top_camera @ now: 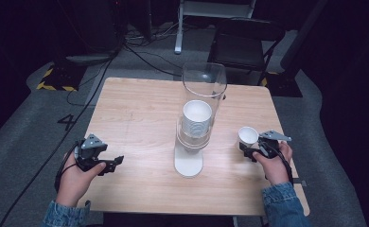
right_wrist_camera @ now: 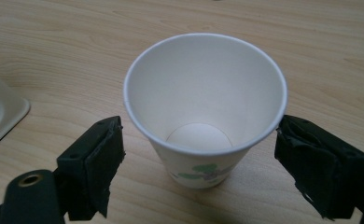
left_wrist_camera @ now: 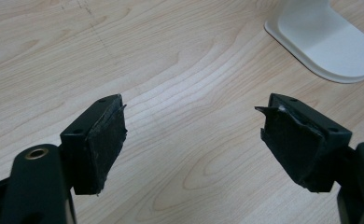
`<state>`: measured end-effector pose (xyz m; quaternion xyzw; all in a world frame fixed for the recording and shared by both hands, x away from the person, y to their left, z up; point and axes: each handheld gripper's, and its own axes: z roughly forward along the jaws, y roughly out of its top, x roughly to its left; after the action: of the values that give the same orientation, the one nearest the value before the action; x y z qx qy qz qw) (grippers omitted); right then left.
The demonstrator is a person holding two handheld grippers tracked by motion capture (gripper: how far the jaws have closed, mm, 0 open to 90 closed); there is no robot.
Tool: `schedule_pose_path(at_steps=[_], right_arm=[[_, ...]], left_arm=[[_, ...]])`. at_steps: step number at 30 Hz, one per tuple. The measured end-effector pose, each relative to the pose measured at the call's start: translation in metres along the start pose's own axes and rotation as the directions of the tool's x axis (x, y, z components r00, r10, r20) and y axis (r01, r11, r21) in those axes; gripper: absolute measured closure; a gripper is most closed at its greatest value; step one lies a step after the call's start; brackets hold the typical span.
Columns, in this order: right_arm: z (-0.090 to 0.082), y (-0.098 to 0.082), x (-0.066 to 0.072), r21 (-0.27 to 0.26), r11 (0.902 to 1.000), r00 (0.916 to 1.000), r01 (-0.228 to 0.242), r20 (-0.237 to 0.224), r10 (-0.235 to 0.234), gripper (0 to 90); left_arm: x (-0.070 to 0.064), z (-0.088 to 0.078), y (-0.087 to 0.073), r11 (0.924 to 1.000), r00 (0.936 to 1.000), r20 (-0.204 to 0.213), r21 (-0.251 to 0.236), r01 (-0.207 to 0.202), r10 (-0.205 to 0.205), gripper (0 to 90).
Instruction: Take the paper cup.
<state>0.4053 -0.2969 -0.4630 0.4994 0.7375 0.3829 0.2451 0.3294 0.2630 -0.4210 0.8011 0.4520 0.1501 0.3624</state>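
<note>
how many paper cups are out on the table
1 loose cup stands between the right gripper's open fingers. A stack sits in the clear dispenser at the table's middle; its count can't be told.

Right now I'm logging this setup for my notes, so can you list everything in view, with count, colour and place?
Table: one, light wood, centre of the high view.
Cup dispenser: one, clear tube on a white base, table middle.
Stacked cups: one stack, white, inside the tube; number cannot be told.
Paper cup: one, white with green print, upright and empty, right side of the table.
Folding chair: one, black, beyond the table.
Cables: several, black, on the floor behind.
Left gripper: black, jaws open over bare wood.
Right gripper: black, jaws open on either side of the paper cup.
Hands: two, denim sleeves.
</note>
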Motion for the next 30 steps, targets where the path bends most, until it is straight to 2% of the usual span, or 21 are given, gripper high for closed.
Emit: schedule_pose_path(at_steps=[2, 3, 5, 10, 11, 12, 13, 15, 16, 17, 19, 24, 25, 26, 28, 29, 30], right_arm=[[-0.009, 0.001, 0.002, 0.002, 0.9996, 0.9996, 0.028, -0.007, -0.028, 16.8], [-0.009, 0.001, 0.002, 0.002, 0.9996, 0.9996, 0.028, -0.007, -0.028, 16.8], [-0.022, 0.003, 0.003, 0.000, 0.9984, 0.9980, 0.057, -0.028, -0.057, 17.3], [-0.046, 0.011, 0.006, -0.046, 0.9974, 0.9975, 0.056, -0.041, -0.058, 16.5], [-0.046, 0.011, 0.006, -0.046, 0.9974, 0.9975, 0.056, -0.041, -0.058, 16.5], [-0.050, 0.012, 0.007, -0.051, 0.9971, 0.9967, 0.057, -0.055, -0.060, 16.5], [-0.059, 0.014, 0.012, -0.042, 0.9970, 0.9930, 0.065, -0.097, -0.069, 16.6], [-0.065, 0.017, 0.018, -0.059, 0.9966, 0.9916, 0.057, -0.113, -0.063, 17.0], [-0.068, 0.018, 0.021, -0.064, 0.9967, 0.9912, 0.050, -0.119, -0.057, 17.0], [-0.068, 0.018, 0.021, -0.064, 0.9967, 0.9912, 0.050, -0.119, -0.057, 17.0], [-0.076, 0.024, 0.030, -0.089, 0.9948, 0.9874, 0.050, -0.145, -0.063, 17.1], [-0.090, 0.032, 0.048, -0.115, 0.9882, 0.9701, 0.100, -0.209, -0.123, 17.5], [-0.090, 0.032, 0.048, -0.115, 0.9882, 0.9701, 0.100, -0.209, -0.123, 17.5], [-0.093, 0.035, 0.056, -0.128, 0.9837, 0.9586, 0.126, -0.240, -0.154, 18.6], [-0.093, 0.036, 0.062, -0.138, 0.9805, 0.9447, 0.140, -0.278, -0.174, 18.7], [-0.093, 0.036, 0.064, -0.139, 0.9800, 0.9393, 0.142, -0.293, -0.178, 18.7], [-0.093, 0.036, 0.064, -0.139, 0.9800, 0.9393, 0.142, -0.293, -0.178, 18.7]], left_arm=[[0.000, 0.000, 0.000, 1.0000, 1.0000, -0.001, 0.000, -0.001, 0.001, 21.6], [0.000, 0.000, 0.000, 1.0000, 1.0000, -0.001, 0.000, -0.001, 0.001, 21.6], [0.000, -0.001, 0.000, 1.0000, 1.0000, -0.003, 0.000, -0.001, 0.001, 21.6], [-0.001, -0.003, -0.001, 1.0000, 0.9999, -0.014, -0.006, -0.005, 0.005, 22.0], [-0.001, -0.003, -0.001, 1.0000, 0.9999, -0.014, -0.006, -0.005, 0.005, 22.9], [-0.001, -0.004, -0.001, 0.9998, 0.9998, -0.017, -0.017, -0.012, 0.011, 22.9], [-0.004, -0.008, 0.002, 0.9994, 0.9998, -0.011, -0.032, -0.016, 0.015, 23.5], [-0.006, -0.009, 0.003, 0.9990, 0.9996, -0.003, -0.034, -0.027, 0.027, 23.1], [-0.009, -0.009, 0.005, 0.9991, 0.9993, 0.013, -0.027, -0.034, 0.034, 22.5], [-0.009, -0.009, 0.005, 0.9991, 0.9993, 0.013, -0.027, -0.034, 0.034, 22.2], [-0.012, -0.008, 0.006, 0.9985, 0.9987, 0.016, -0.026, -0.048, 0.049, 22.2], [-0.016, -0.008, 0.008, 0.9980, 0.9979, 0.026, -0.026, -0.058, 0.059, 22.2], [-0.016, -0.008, 0.008, 0.9980, 0.9979, 0.026, -0.026, -0.058, 0.059, 22.2], [-0.017, -0.008, 0.008, 0.9973, 0.9970, 0.031, -0.023, -0.070, 0.071, 22.2], [-0.018, -0.008, 0.008, 0.9973, 0.9968, 0.035, -0.022, -0.071, 0.071, 22.1], [-0.019, -0.008, 0.008, 0.9975, 0.9968, 0.041, -0.019, -0.068, 0.068, 22.1], [-0.019, -0.008, 0.008, 0.9975, 0.9968, 0.041, -0.019, -0.068, 0.068, 22.0]])
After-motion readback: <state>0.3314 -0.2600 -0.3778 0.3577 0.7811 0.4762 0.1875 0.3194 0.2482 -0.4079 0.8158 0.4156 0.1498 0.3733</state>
